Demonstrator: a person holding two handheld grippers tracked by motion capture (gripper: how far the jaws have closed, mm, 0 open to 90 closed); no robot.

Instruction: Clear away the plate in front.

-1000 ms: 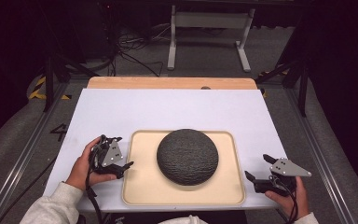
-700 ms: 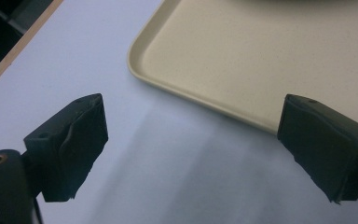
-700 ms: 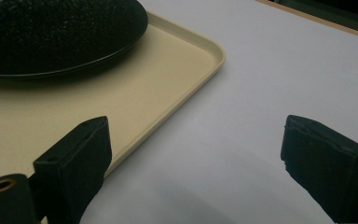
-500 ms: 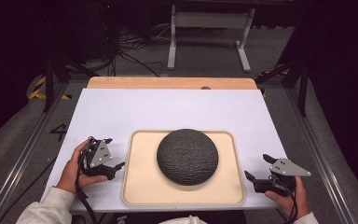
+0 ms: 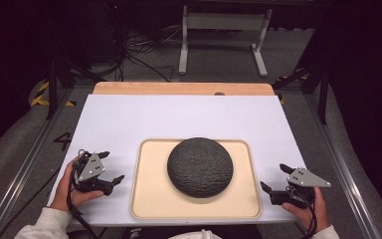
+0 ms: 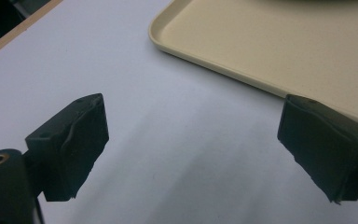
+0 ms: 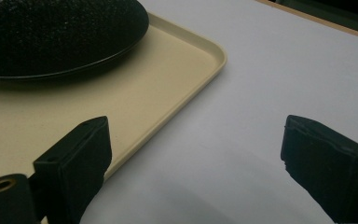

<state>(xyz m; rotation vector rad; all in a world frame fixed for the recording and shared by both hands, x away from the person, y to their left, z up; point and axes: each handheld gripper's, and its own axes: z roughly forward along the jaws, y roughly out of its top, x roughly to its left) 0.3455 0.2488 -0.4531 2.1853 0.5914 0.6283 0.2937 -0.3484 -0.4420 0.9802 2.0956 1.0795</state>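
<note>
Both your left gripper point(image 5: 113, 167) and right gripper point(image 5: 274, 178) gape empty at the table's near corners; the dome point(image 5: 200, 166) on the tray point(image 5: 151, 199) is untouched.

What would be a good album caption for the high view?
Two open hand-held grippers, left gripper and right gripper, flank a beige tray holding a dark textured dome.

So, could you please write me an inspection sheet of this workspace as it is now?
Surface: white table top, wooden strip along its far edge.
Job's things: beige tray carrying a dark textured dome.
Clutter: nothing seen.
Grippers: left tool open, beside the tray's left side; right tool open, beside its right side; both hold nothing.
Cables: one trails from each tool; a tangle on the floor beyond.
Surroundings: metal stand, dark room.
</note>
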